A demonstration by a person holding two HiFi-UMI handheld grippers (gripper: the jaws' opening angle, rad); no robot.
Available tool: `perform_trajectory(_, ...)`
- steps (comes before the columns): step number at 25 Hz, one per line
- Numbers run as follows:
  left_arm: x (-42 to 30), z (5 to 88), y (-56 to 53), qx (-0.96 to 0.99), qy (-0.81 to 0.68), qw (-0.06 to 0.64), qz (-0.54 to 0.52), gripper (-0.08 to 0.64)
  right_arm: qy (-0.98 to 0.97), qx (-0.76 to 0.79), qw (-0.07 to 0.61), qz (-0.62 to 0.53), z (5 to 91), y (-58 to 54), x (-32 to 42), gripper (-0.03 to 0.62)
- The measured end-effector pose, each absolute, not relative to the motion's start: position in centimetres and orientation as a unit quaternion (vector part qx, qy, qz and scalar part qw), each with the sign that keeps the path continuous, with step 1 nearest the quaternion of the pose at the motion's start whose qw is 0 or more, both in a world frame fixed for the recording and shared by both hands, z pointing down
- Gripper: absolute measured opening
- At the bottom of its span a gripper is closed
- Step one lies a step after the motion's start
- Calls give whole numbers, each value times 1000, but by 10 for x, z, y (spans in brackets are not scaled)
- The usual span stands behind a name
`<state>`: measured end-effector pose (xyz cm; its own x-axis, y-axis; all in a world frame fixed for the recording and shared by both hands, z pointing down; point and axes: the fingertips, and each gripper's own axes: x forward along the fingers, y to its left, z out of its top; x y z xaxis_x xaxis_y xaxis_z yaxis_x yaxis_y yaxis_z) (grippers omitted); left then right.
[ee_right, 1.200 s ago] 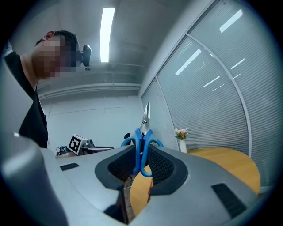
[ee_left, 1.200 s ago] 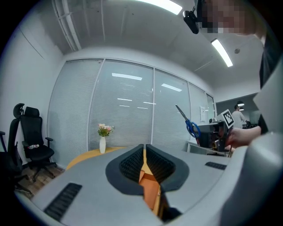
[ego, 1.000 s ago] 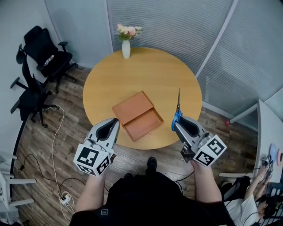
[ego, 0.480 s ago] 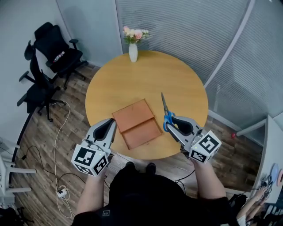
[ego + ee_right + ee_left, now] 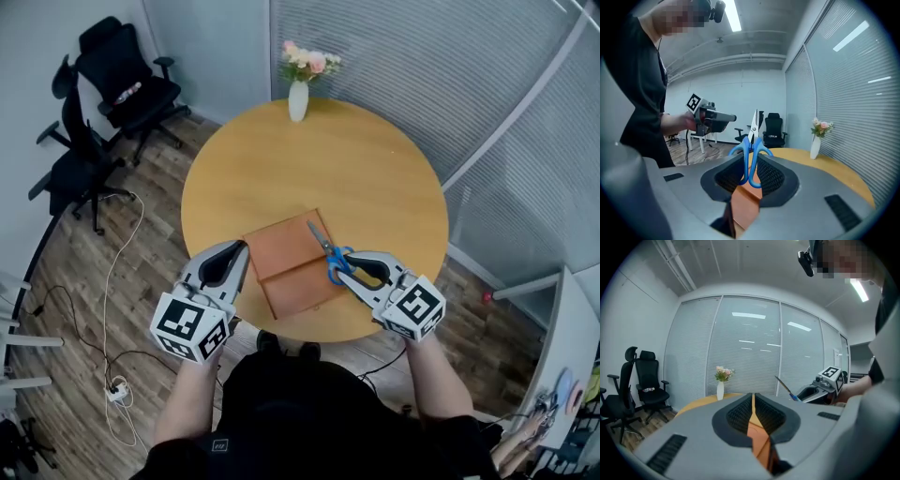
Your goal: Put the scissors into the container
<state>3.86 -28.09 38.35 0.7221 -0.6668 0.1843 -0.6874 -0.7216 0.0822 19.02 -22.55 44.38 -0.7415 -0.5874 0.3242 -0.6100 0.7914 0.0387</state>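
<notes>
- The left tongs (image 5: 240, 249) hover at the near-left corner of the wooden container (image 5: 277, 246). Their jaws are drawn together to a thin slit with nothing between them, and they do not touch the container.
- The right tongs (image 5: 343, 269) sit just off the container's near-right edge. They are clamped on the blue handles of the scissors (image 5: 327, 255), with both finger loops pinched between the pads.
- The scissors' blades are closed and point away from the tongs, reaching in over the container's right side. They look to be held in the air above it rather than resting inside.
- The container is a shallow brown box lying at an angle. Its near half shows as an open recess, while a flat panel that is probably a slid-back lid covers the far half. Nothing lies in the recess.
- As for progress, the pick-up is done and the carry has brought the scissors over the container. What remains, as I judge it, is to lower them into the open near half, lay them flat, and let go.
- The round worktop (image 5: 375, 178) stretches well beyond the container.
- At the worktop's far edge, well apart from the container, stands a white vase of flowers (image 5: 299, 97).
- Farther still, off to the container's far left on the floor, are black office chairs (image 5: 127, 84).
</notes>
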Motion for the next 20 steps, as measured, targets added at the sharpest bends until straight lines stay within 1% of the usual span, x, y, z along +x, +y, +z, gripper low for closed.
perform_trajectory(8,21,400,-297,921,-370,93,81,28,-933,281,218,63,504,-239,167,100)
perform_trajectory(20,3,440,-297,912,-374,132,101,28,-909,198,354,91,619,-230,159,100)
